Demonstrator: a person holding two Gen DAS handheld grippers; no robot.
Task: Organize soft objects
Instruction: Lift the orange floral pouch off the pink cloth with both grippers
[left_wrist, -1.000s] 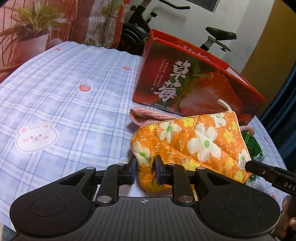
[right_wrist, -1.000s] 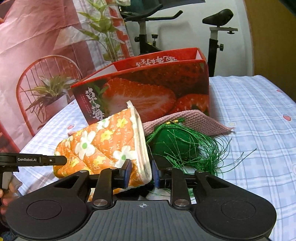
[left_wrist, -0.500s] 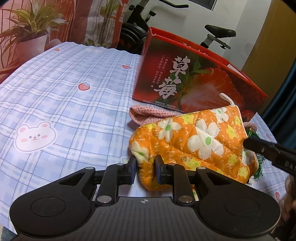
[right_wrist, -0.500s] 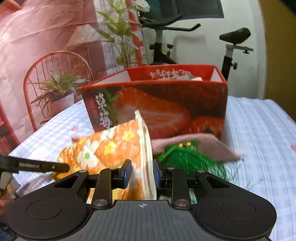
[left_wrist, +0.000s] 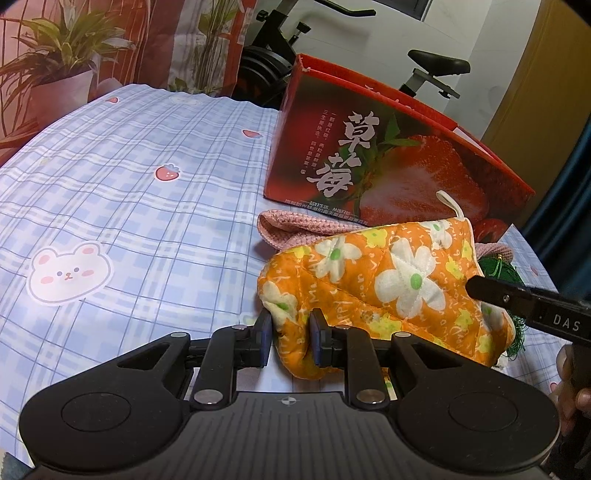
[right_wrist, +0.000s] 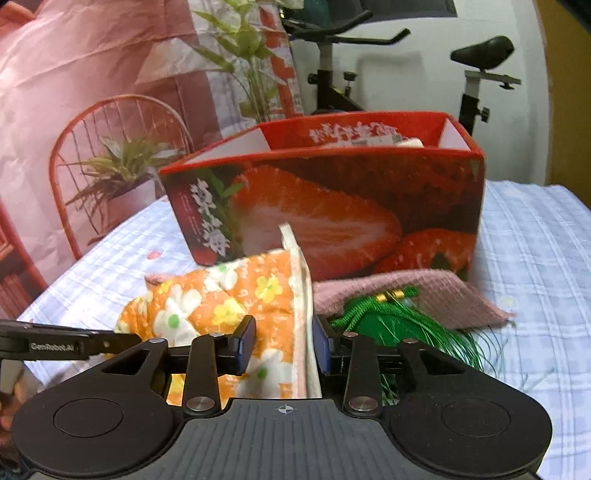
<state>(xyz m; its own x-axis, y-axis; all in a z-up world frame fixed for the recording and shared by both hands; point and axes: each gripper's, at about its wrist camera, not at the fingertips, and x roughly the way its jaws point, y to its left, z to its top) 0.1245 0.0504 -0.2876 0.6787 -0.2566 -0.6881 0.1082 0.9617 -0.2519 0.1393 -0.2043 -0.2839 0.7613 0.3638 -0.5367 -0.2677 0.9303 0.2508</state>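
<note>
Left tool (left_wrist: 289, 338): pinching the rounded tip of the mitt (left_wrist: 391, 291), fabric bulging between its narrow jaws.
Right tool (right_wrist: 283, 345): clamped on the mitt's cuff end, the white-edged hem caught between its pads; its arm also shows at the right edge of the left view.
Mitt: orange, quilted, white and yellow flowers, white hanging loop at the cuff; held at both ends in front of the box (left_wrist: 373, 155), its cuff end raised higher than the tip.
Box: red strawberry carton with open top, standing on the worktop (left_wrist: 129, 206); something pale lies inside, too small to tell what.
Pink cloth (right_wrist: 417, 295): knitted, lying against the foot of the box, partly under the mitt.
Green tassel (right_wrist: 391, 325): shiny threads with a gold band, on the pink cloth, right of the mitt, just before the box.
Worktop: blue plaid cover with strawberries and a bear face (left_wrist: 68, 271) left of the box.
Behind the box: exercise bike (right_wrist: 369, 70) and potted plants (left_wrist: 55, 62).
</note>
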